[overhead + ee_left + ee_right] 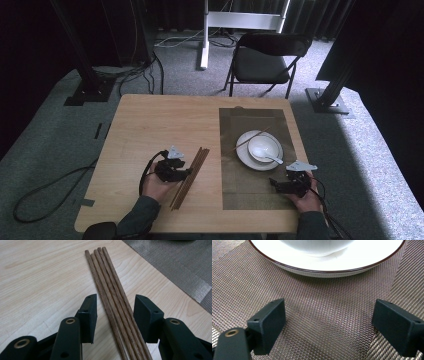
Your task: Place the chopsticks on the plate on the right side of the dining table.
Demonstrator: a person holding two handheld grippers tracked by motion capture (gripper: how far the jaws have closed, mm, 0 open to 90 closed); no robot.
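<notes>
Between the left gripper's parted jaws lie the chopsticks.

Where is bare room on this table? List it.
Free: the wood left of the chopsticks, the far strip of table beyond them, and the mat near the right gripper. Crowded: the plate with bowl and spoon.

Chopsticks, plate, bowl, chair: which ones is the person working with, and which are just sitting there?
Being worked with: chopsticks, between the open left gripper jaws, untouched.

Just sitting there: plate, bowl, spoon, placemat, chair.
</notes>
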